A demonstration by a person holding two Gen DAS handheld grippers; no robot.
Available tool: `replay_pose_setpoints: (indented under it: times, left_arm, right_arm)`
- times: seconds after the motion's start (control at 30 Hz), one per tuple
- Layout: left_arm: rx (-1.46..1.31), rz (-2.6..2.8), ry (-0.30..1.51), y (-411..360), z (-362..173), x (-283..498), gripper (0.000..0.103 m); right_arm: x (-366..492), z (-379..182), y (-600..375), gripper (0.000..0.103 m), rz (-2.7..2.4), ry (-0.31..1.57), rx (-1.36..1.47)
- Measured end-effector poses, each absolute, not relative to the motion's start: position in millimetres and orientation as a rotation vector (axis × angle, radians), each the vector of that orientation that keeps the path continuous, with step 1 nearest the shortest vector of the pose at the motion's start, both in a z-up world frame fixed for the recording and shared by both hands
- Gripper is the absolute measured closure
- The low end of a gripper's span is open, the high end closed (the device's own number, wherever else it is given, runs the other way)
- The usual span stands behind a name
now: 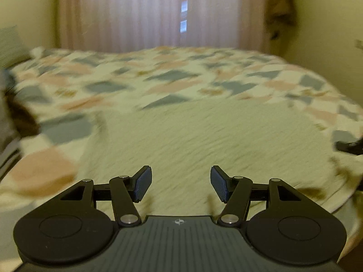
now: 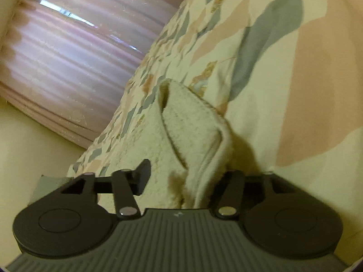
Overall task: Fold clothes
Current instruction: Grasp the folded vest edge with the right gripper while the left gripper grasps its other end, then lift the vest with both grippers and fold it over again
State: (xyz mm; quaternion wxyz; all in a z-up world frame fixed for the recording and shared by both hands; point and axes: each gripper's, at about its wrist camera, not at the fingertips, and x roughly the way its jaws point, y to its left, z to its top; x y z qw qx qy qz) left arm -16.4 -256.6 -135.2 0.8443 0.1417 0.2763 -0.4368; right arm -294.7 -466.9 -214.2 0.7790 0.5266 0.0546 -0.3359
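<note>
Fleece garment (image 2: 192,136) sits between right gripper (image 2: 181,179) jaws, spread apart; left gripper (image 1: 180,184) jaws spread, empty—pinch both layers deep.

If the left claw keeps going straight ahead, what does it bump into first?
Probably the fluffy cream garment spread on the bed. The open left claw points low across it, with nothing else between, though blur makes depth unsure.

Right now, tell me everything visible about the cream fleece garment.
The cream fleece garment looks thick and fuzzy, sherpa-like, and lies spread on the patterned bedspread. In the right wrist view a bound edge or flap rises between the open fingers of the right gripper. The left gripper hovers open, not gripping it.
</note>
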Motion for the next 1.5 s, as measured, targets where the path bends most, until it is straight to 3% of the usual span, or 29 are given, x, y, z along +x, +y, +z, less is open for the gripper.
replay_pose_setpoints:
  times: [0.1, 0.13, 0.23, 0.43, 0.73, 0.8, 1.03, 1.1, 1.13, 1.2, 1.27, 1.5]
  left_arm:
    - [0.324, -0.989, 0.558, -283.2, -135.7, -22.3, 0.042]
    - [0.333, -1.005, 0.559, -291.3, -139.2, -22.6, 0.042]
    - [0.390, -1.006, 0.599, -309.2, -159.2, -19.7, 0.043]
    - [0.403, -1.007, 0.607, -303.8, -164.1, -21.4, 0.043]
    - [0.137, -0.868, 0.676, -187.2, -139.3, 39.2, 0.044]
    - [0.067, -0.824, 0.714, -155.8, -139.1, 59.4, 0.045]
    - [-0.135, -0.824, 0.826, -99.8, -155.2, 106.7, 0.047]
    - [-0.206, -0.869, 0.862, -94.4, -161.6, 116.2, 0.046]
    - [-0.241, -0.891, 0.879, -91.7, -164.8, 121.0, 0.046]
    - [-0.275, -0.935, 0.907, -98.4, -171.0, 127.9, 0.046]
    - [-0.262, -0.968, 0.916, -112.8, -172.5, 135.4, 0.046]
    - [-0.208, -1.120, 0.879, -184.8, -160.2, 174.9, 0.041]
  right_arm:
    - [-278.1, -214.5, -466.9, 0.058, -0.738, 0.190, 1.061]
    - [-274.1, -215.2, -467.0, 0.071, -0.741, 0.206, 1.042]
    - [-272.9, -214.4, -467.3, 0.080, -0.743, 0.213, 1.027]
    - [-245.7, -170.9, -451.5, 0.082, -0.793, 0.341, 0.737]
    - [-106.0, -70.8, -360.8, 0.084, -0.508, 0.407, -0.018]
    - [-77.7, -71.2, -326.5, 0.091, -0.369, 0.439, -0.133]
    - [-29.6, -124.0, -239.7, 0.092, -0.011, 0.618, -0.277]
    - [-24.7, -144.9, -230.8, 0.088, 0.004, 0.682, -0.289]
    - [-22.7, -150.5, -229.3, 0.081, 0.004, 0.696, -0.302]
    - [-30.6, -149.1, -226.0, 0.064, 0.024, 0.691, -0.314]
    - [-43.9, -138.8, -225.7, 0.036, 0.046, 0.673, -0.295]
    - [-97.3, -89.3, -290.3, 0.035, -0.162, 0.493, -0.090]
